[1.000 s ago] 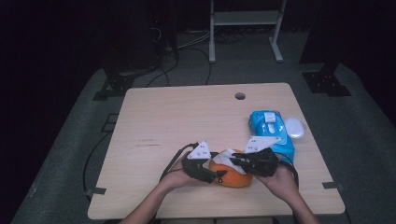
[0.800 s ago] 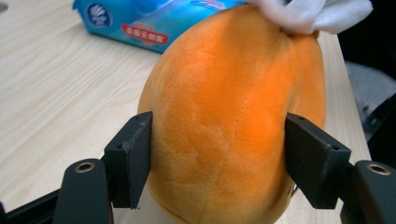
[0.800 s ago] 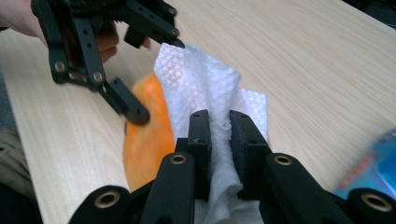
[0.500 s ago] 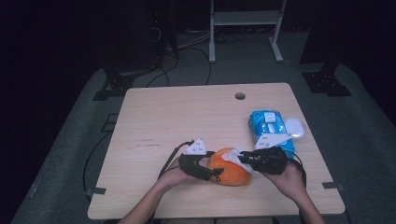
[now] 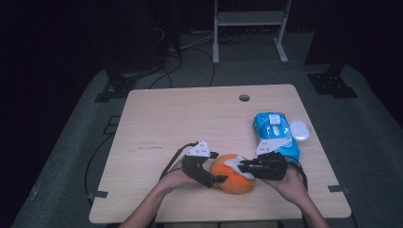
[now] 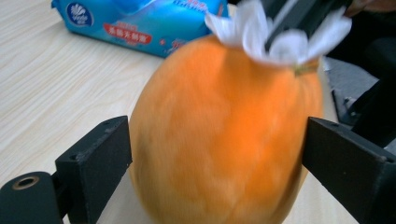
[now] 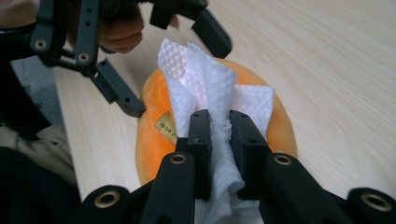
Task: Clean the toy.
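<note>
My high camera looks forward and down over the whole table (image 5: 157, 114). Both gripper cameras sit very close to the orange fruit (image 5: 233, 174) from opposite sides, and all three views share this fruit.

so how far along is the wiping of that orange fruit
Done: a white wipe is out of the blue pack and clamped in the right gripper. In hand: that wipe rests on top of the orange fruit, while the left gripper, its jaws just opened, straddles the fruit with gaps either side. Left, probably: the rest of the fruit's skin, though how much is already wiped can't be told.
</note>
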Available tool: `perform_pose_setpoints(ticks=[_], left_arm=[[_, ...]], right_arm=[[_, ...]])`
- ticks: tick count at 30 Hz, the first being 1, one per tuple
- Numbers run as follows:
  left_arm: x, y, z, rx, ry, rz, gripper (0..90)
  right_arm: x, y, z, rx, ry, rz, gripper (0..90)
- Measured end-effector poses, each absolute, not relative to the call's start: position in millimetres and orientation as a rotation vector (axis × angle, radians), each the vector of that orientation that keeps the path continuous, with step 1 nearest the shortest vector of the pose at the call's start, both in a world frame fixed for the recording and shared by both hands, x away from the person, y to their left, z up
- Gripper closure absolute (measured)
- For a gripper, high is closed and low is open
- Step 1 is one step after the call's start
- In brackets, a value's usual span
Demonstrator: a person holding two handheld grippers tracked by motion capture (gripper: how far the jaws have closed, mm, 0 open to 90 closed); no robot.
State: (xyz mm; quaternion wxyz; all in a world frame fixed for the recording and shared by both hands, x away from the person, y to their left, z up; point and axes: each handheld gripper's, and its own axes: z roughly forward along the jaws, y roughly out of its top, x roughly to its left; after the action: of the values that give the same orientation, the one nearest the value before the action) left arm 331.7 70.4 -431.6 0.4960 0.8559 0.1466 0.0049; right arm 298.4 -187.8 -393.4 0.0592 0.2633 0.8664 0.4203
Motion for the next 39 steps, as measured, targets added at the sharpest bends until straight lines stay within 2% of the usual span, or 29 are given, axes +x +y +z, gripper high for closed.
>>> perform_pose_setpoints(ticks=[2, 5, 8, 16, 24, 30, 32, 35, 39], left_arm=[[330, 68, -435, 2.09, 0.335, -0.005, 9.9], [327, 69, -439, 2.085, 0.347, 0.013, 21.5], [324, 64, -438, 2.087, 0.369, 0.037, 24.4], [316, 60, -435, 2.111, 0.331, 0.084, 24.4], [307, 51, -430, 2.133, 0.302, 0.137, 25.1], [298, 42, -425, 2.154, 0.284, 0.175, 25.0], [298, 42, -425, 2.158, 0.277, 0.169, 23.9], [305, 50, -426, 2.143, 0.288, 0.122, 17.2], [316, 61, -429, 2.12, 0.34, 0.058, 14.4]], right_arm=[[297, -185, -394, 0.79, 2.639, 1.289, 78.5], [295, -181, -392, 0.766, 2.638, 1.249, 78.4], [298, -184, -389, 0.816, 2.584, 1.298, 78.2], [298, -171, -386, 0.79, 2.542, 1.275, 78.2], [288, -217, -396, 0.93, 2.475, 1.289, 78.3], [285, -215, -391, 0.913, 2.462, 1.279, 78.2], [287, -203, -387, 0.862, 2.474, 1.285, 78.2], [290, -191, -388, 0.816, 2.501, 1.253, 78.3], [292, -199, -392, 0.849, 2.499, 1.265, 78.4]])
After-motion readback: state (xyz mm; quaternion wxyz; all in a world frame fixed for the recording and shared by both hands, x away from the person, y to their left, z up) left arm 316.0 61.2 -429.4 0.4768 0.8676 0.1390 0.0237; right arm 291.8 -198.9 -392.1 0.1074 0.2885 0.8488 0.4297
